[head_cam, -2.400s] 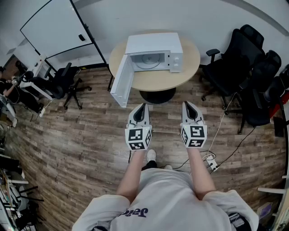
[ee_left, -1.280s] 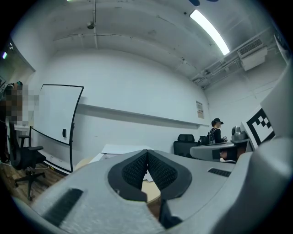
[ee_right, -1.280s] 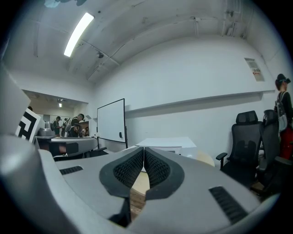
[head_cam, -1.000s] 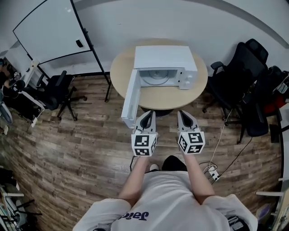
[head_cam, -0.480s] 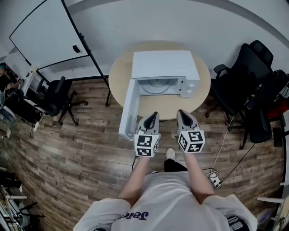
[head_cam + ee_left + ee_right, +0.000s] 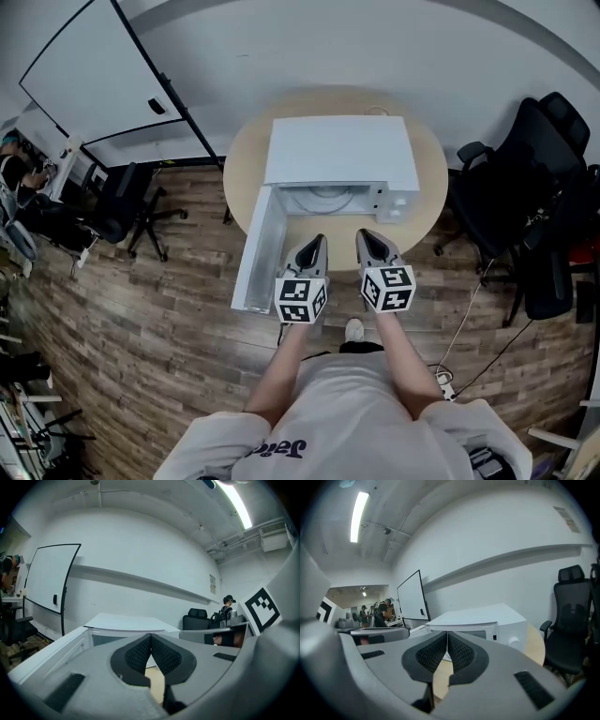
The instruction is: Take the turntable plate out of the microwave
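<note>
A white microwave (image 6: 337, 155) stands on a round wooden table (image 6: 429, 187) with its door (image 6: 258, 251) swung open to the left. Inside the cavity a slice of the glass turntable plate (image 6: 323, 194) shows. My left gripper (image 6: 317, 242) and right gripper (image 6: 367, 237) hover side by side at the table's near edge, in front of the opening, both shut and empty. In the left gripper view the left gripper (image 6: 151, 637) points at the microwave (image 6: 126, 620). The right gripper (image 6: 447, 634) faces the microwave (image 6: 483, 620) in the right gripper view.
A whiteboard (image 6: 84, 75) stands at the back left with an office chair (image 6: 122, 202) below it. Black office chairs (image 6: 525, 178) crowd the right side. A power strip and cable (image 6: 448, 382) lie on the wooden floor. People stand far off in both gripper views.
The person has walked up to the table. Both grippers have moved forward from over the floor to the table's near edge, close to the open microwave. The jaws stayed shut.
</note>
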Available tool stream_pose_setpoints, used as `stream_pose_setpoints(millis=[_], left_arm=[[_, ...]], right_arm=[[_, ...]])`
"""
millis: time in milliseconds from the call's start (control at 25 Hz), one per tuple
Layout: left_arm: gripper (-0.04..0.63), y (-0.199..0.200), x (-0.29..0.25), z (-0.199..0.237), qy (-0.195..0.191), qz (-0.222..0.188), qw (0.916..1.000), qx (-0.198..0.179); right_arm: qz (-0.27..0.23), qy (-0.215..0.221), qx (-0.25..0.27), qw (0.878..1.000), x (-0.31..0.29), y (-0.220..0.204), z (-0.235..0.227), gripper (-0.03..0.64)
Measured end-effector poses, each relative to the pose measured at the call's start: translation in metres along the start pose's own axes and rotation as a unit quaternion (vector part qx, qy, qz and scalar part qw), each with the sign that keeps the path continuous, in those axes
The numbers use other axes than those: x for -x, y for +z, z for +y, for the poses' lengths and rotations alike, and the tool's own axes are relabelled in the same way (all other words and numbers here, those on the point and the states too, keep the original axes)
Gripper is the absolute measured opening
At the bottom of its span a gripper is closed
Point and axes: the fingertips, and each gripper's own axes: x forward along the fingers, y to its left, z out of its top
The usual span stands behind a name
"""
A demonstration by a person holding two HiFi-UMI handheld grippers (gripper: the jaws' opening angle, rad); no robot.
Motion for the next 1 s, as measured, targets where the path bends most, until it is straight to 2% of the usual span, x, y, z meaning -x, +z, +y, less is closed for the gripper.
stream_pose_setpoints(millis=[440, 720, 880, 1000], left_arm=[[0.015, -0.03, -0.045, 0.021, 0.058, 0.017, 0.9974, 0.04], [0.015, -0.054, -0.066, 0.039, 0.07, 0.037, 0.9957, 0.048], [0.015, -0.076, -0.084, 0.051, 0.067, 0.062, 0.9933, 0.07], [0.015, -0.098, -0.095, 0.064, 0.064, 0.103, 0.9905, 0.066]], right_arm=[[0.029, 0.059, -0.036, 0.997, -0.049, -0.027, -0.025, 0.017], [0.045, 0.063, -0.046, 0.996, -0.073, -0.043, -0.036, 0.017], [0.055, 0.065, -0.057, 0.995, -0.091, -0.052, -0.04, 0.017], [0.056, 0.066, -0.064, 0.994, -0.102, -0.051, -0.038, 0.017]])
